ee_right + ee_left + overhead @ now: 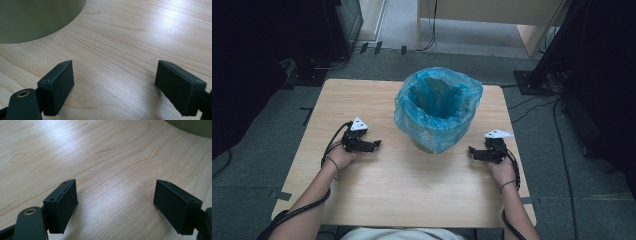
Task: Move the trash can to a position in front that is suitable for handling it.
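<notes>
The round olive-green bin lined with a crinkled blue plastic bag (438,107) is standing at the far middle of the pale wood-grain worktop (412,190), between the two tools and apart from both. The left hand-held gripper (376,145) is resting near the bin's left side, jaws spread wide with only bare wood between them. The right hand-held gripper (471,150) is lying near its right side, likewise released and grasping nothing. Black cables (532,107) are trailing across the grey floor beyond. No writing is legible.

Open claw (115,87) nr bin (37,20)
</notes>
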